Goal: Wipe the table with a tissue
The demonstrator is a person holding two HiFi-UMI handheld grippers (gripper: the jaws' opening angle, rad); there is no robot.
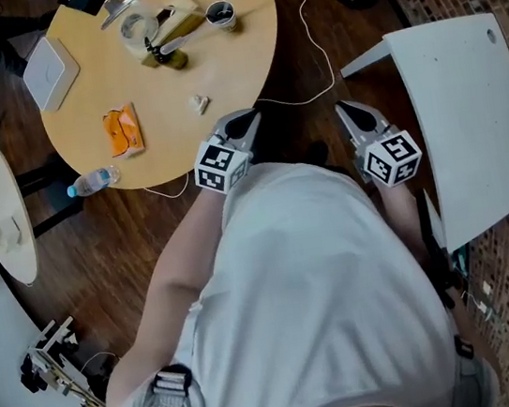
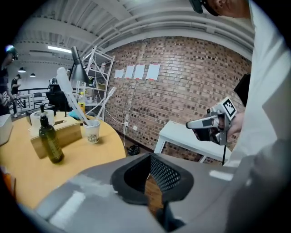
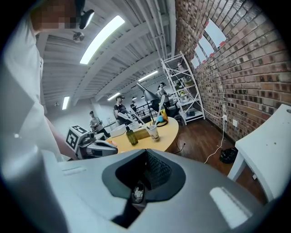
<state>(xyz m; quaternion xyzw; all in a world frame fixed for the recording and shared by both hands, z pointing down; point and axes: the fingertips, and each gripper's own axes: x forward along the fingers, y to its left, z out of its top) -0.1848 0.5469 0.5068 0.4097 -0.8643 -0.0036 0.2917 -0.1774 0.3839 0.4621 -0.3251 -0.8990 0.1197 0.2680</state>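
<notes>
Table (image 1: 216,71), round and yellow-topped, is shown in the upper left of the head view, ahead of both grippers and touched by neither. Nearest the camera, the left gripper (image 1: 247,123) is held with its jaws clenched together, and nothing is grasped. The right gripper (image 1: 350,115) is likewise seen closed; a small pale speck in its slit cannot be identified. Just beyond the left gripper, near the table's lower rim, a small white crumpled scrap (image 1: 200,103), possibly the tissue, is seen, with an orange packet (image 1: 123,130) at its left. Farther off, at the left of the left gripper view, a green bottle (image 2: 51,141), a wooden box (image 2: 68,129) and a paper cup (image 2: 92,133) are grouped.
</notes>
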